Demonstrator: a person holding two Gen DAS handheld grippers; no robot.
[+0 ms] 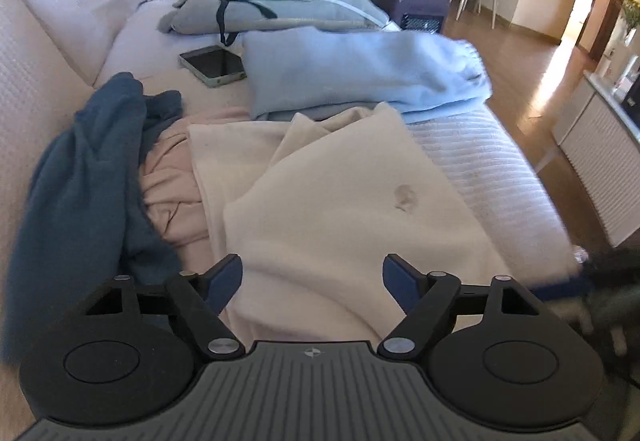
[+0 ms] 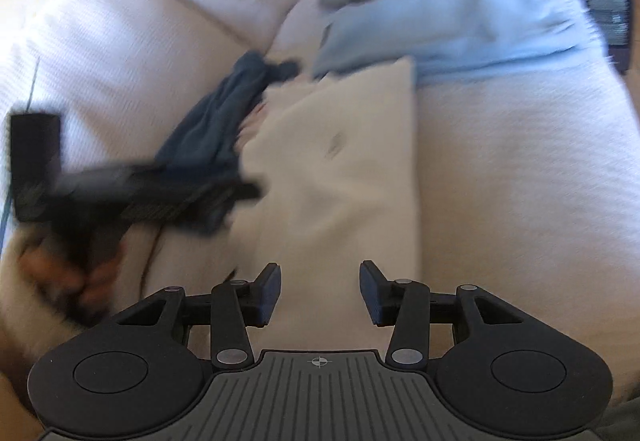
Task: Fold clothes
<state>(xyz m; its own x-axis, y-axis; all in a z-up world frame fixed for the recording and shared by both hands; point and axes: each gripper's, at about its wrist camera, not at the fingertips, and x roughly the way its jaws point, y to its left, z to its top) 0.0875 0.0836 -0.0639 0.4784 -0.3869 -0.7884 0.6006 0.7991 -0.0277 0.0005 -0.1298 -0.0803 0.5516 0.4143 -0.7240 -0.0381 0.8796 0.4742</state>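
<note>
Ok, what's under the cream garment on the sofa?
A pink garment sticks out from under the left edge of the cream garment, beside a dark blue one. At the far end, the folded light blue garment sits partly behind it. How far the pink runs underneath is covered.

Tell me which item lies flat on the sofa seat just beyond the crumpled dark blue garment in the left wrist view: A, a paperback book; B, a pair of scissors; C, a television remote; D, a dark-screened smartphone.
D: a dark-screened smartphone lies flat on the sofa seat, beyond the crumpled dark blue garment and beside the folded light blue garment.
</note>
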